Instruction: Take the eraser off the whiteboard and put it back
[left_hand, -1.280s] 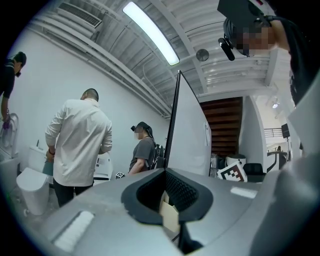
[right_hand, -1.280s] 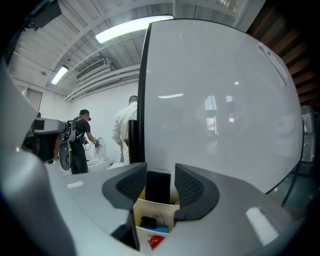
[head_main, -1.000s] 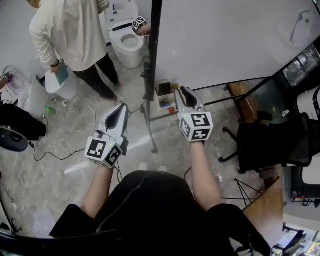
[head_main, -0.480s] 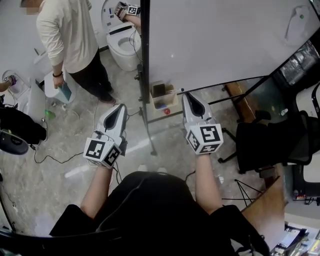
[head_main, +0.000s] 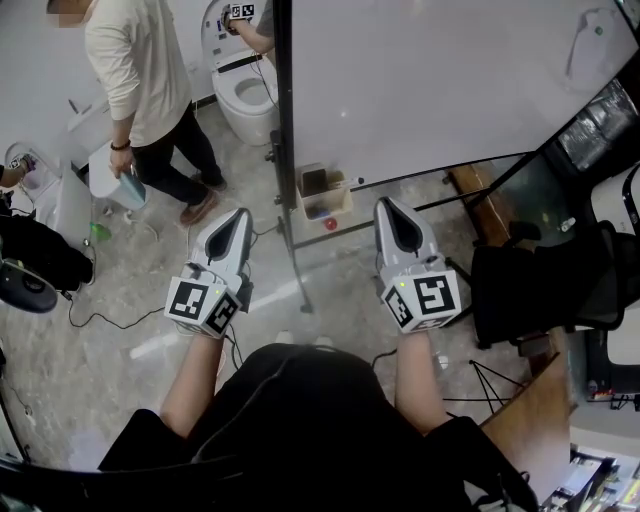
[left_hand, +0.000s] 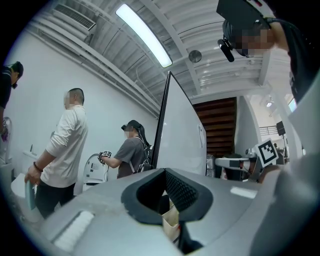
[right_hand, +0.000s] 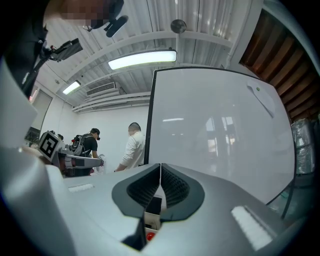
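Whiteboard (head_main: 450, 90), eraser (head_main: 316, 181) beyond right gripper's (head_main: 386, 204) just-closed empty jaws

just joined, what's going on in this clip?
A person with a gripper in each hand stands facing a whiteboard. A dark block, probably the eraser, sits in the small box by the board's lower left corner. The right gripper is held short of that box, its jaws just closed with nothing between them. The left gripper hangs off to the side, jaws apart and empty. Neither gripper is touching the block.
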